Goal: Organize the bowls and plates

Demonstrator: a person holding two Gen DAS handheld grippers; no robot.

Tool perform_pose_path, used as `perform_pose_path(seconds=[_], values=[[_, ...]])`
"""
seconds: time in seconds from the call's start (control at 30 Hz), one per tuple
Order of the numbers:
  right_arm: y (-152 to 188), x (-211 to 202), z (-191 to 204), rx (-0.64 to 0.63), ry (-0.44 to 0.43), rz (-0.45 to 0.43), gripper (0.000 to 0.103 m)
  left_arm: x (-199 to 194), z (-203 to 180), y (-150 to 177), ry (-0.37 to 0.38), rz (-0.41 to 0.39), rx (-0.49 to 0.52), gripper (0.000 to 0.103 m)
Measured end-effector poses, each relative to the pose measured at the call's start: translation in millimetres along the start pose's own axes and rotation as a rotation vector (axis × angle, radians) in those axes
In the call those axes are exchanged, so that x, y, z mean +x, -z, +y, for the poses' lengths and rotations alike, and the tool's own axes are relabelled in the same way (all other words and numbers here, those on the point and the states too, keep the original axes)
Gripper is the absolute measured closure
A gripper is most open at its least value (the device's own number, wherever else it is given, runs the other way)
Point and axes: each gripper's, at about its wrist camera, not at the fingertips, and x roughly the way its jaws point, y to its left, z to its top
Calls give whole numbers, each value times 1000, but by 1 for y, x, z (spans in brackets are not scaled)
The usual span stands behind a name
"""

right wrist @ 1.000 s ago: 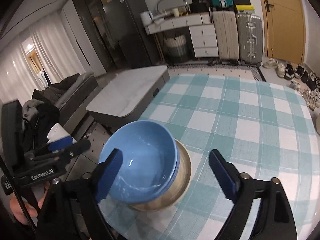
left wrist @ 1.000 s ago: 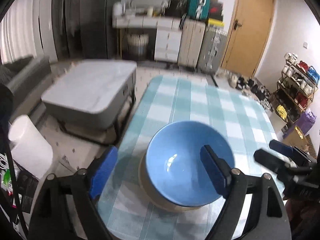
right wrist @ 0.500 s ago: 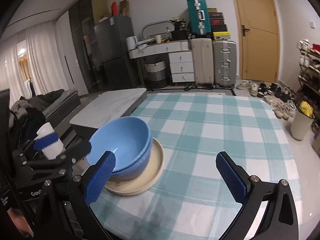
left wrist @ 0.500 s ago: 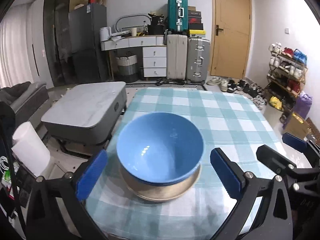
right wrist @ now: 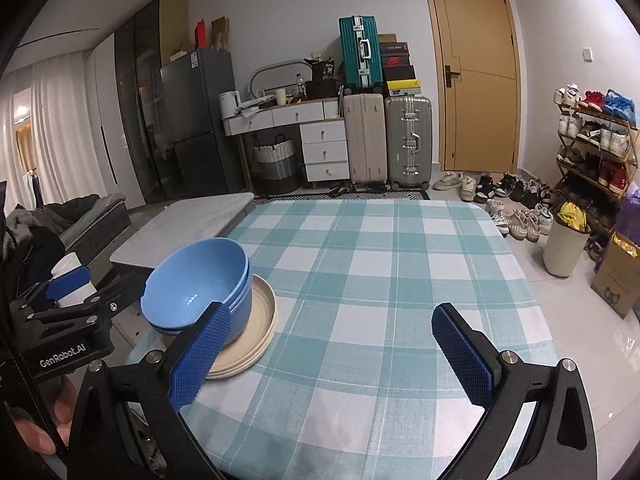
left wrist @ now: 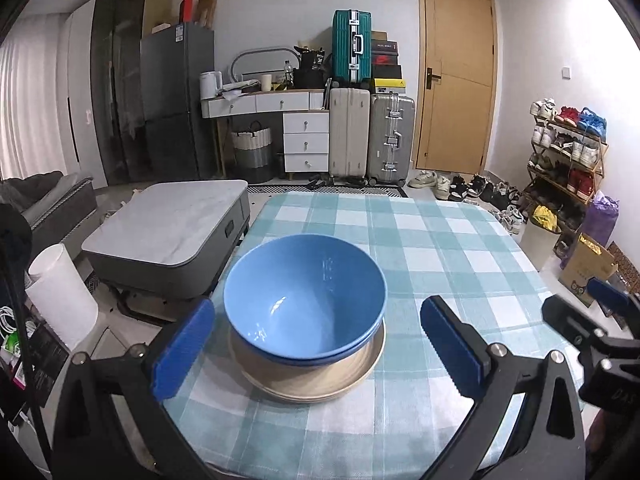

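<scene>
Stacked blue bowls (left wrist: 304, 308) sit on stacked beige plates (left wrist: 312, 376) near the left front edge of the table with the teal checked cloth (left wrist: 432, 264). In the right wrist view the bowls (right wrist: 200, 280) and plates (right wrist: 256, 320) lie to the left. My left gripper (left wrist: 316, 352) is open and empty, held back from the stack, its fingers on either side of it. My right gripper (right wrist: 332, 356) is open and empty above the table's front, to the right of the stack. The right gripper also shows at the right edge of the left wrist view (left wrist: 592, 312).
A low grey coffee table (left wrist: 168, 232) stands left of the table. A white bin (left wrist: 60, 296) is on the floor at left. Suitcases (left wrist: 372, 136), a door and a shoe rack (left wrist: 568, 160) line the far wall and right side.
Both grippers have pulled back and up from the stack. The left gripper, which was close over the bowl, is now farther from it. The bowls and plates have stayed put.
</scene>
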Motion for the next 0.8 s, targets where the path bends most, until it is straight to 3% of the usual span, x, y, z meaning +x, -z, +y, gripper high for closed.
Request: perform_pose_path(seconds=[0.23, 0.47, 0.6, 0.8], values=[[21, -21, 3, 69, 39, -75, 1, -5, -3, 9, -4, -8, -3, 0], [40, -30, 17, 35, 91, -82, 1, 1, 0, 17, -28, 16, -33, 0], [51, -37, 16, 113, 79, -104, 1, 2, 0, 20, 12, 32, -39, 0], [51, -34, 17, 97, 98, -97, 1, 0, -6, 25, 51, 37, -21, 0]])
